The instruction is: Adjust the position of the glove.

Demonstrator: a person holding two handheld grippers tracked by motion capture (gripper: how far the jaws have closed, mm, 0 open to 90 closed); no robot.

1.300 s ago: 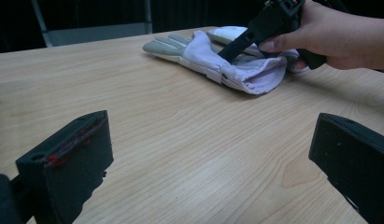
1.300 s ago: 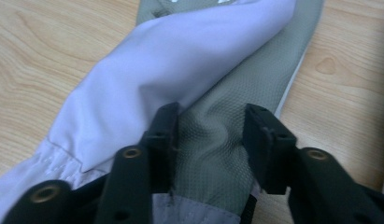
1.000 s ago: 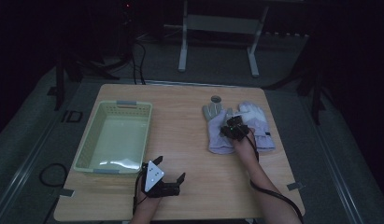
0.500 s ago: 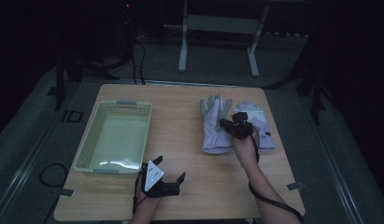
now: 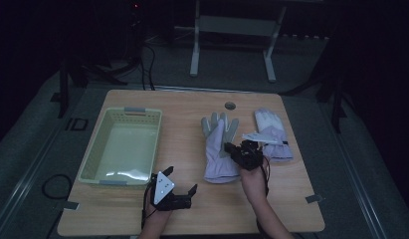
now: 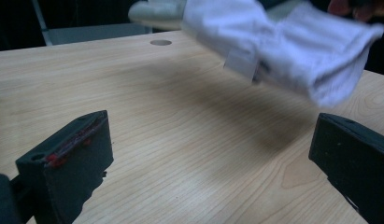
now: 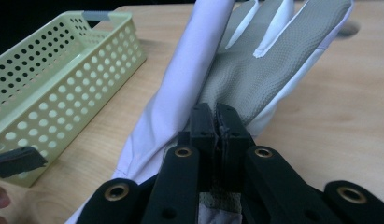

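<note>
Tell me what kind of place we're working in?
Probably a lab or studio recording bay: a lone wooden table in a dark room, metal stand legs behind it, and cables on the grey floor.

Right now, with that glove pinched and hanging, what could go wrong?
The right hand-held gripper pinches only a thin fold of the glove, so it might slip free. The dangling glove could snag the basket rim on its way in. The other glove lies close and could get nudged.
</note>
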